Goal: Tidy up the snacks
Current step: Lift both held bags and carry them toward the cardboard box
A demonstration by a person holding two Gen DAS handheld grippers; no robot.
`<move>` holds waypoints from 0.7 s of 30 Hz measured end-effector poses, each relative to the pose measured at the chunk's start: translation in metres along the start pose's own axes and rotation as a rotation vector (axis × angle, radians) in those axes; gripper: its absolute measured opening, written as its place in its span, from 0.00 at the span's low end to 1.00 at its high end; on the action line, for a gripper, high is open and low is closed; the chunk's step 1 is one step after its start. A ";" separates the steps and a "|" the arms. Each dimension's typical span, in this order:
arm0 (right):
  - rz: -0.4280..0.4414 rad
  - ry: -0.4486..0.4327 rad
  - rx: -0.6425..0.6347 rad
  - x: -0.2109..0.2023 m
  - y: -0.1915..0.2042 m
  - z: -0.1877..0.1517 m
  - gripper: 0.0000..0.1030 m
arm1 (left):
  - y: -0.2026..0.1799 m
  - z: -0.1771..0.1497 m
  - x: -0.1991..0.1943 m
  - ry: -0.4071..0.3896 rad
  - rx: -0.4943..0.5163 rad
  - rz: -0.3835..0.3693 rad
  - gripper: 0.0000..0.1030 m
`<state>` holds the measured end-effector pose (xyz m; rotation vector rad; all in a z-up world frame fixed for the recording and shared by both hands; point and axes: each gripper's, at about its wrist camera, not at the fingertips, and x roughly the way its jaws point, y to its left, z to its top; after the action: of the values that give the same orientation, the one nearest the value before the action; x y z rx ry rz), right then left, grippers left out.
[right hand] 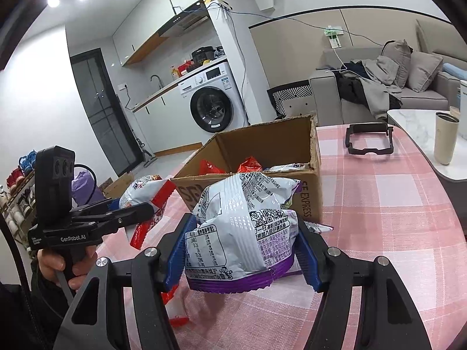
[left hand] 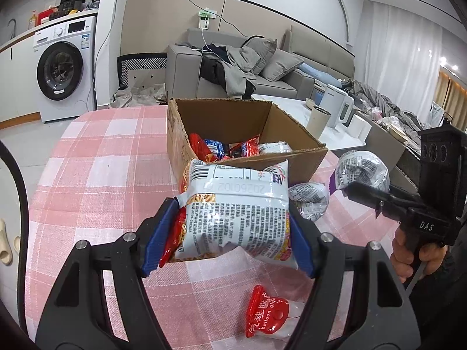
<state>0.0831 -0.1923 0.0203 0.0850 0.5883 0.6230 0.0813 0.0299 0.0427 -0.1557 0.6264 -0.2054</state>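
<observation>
Above the pink checked tablecloth (left hand: pixel 96 175), my left gripper (left hand: pixel 230 227) clamps a red-and-white snack packet (left hand: pixel 233 213). My right gripper (right hand: pixel 242 250) squeezes a purple-edged snack bag (right hand: pixel 248 221) before the cardboard box (right hand: pixel 262 145).

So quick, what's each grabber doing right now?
Left gripper: closed on the red and white snack packet.
Right gripper: closed on the purple and white snack bag.
</observation>
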 end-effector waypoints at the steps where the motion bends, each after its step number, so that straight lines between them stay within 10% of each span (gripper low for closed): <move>1: -0.002 0.002 0.004 -0.001 -0.001 0.001 0.64 | -0.003 0.001 -0.001 -0.003 0.003 0.003 0.68; 21: -0.064 -0.065 0.039 -0.017 0.000 0.032 0.64 | -0.021 0.056 -0.010 -0.095 0.000 0.011 0.68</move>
<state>0.0892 -0.1989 0.0550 0.1220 0.5386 0.5452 0.1037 0.0162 0.0979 -0.1615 0.5322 -0.1865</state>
